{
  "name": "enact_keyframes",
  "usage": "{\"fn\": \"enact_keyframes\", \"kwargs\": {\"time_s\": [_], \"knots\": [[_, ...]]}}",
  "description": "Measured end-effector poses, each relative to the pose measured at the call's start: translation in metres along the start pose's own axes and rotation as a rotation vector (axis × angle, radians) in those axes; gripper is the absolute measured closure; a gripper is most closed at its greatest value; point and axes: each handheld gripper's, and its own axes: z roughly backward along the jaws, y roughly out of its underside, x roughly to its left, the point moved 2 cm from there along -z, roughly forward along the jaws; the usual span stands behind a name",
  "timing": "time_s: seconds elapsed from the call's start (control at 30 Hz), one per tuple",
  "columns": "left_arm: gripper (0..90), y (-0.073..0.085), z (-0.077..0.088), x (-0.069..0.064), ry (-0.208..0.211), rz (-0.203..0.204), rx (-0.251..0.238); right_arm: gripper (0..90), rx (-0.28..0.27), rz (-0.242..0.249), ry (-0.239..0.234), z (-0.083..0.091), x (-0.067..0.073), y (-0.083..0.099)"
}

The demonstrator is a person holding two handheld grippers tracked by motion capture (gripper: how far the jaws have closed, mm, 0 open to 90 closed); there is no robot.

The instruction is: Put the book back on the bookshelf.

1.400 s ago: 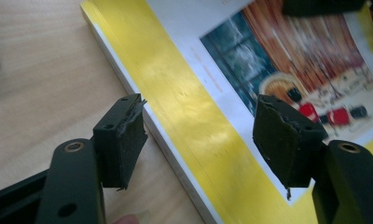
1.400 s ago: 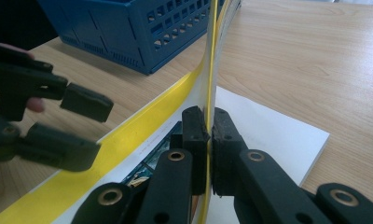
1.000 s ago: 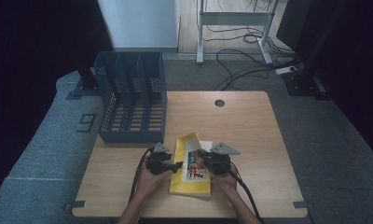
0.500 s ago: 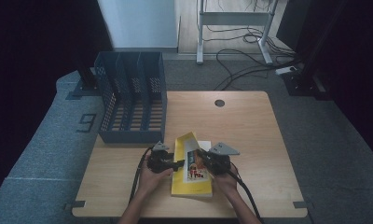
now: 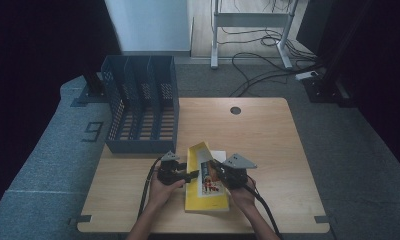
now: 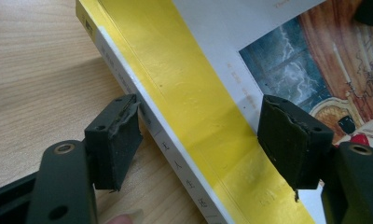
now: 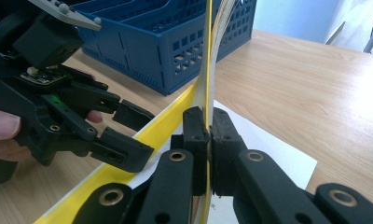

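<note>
Left gripper (image 6: pixel 201 140) jaws widening since earlier frame, straddling yellow book (image 5: pixel 204 180) spine, unclamped; right gripper (image 7: pixel 208 140) pinching cover; handover likely finishing.

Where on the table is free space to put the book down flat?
The right half of the table, from the round hole to the right edge, is bare. A smaller bare patch lies at the near left, below the blue rack. The near middle is crowded: yellow book, left gripper, right gripper.
</note>
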Motion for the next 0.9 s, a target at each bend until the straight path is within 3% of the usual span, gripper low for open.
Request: {"fn": "enact_keyframes", "kwargs": {"time_s": [0.6, 0.9], "knots": [[24.7, 0.0, 0.0, 0.002, 0.055, 0.016, -0.033, 86.0, -0.016, 0.033, -0.011, 0.01, 0.007, -0.007], [22.7, 0.001, -0.001, 0.004, 0.113, 0.046, -0.046, 85.9, -0.028, 0.05, -0.02, 0.015, 0.011, -0.01]]}}
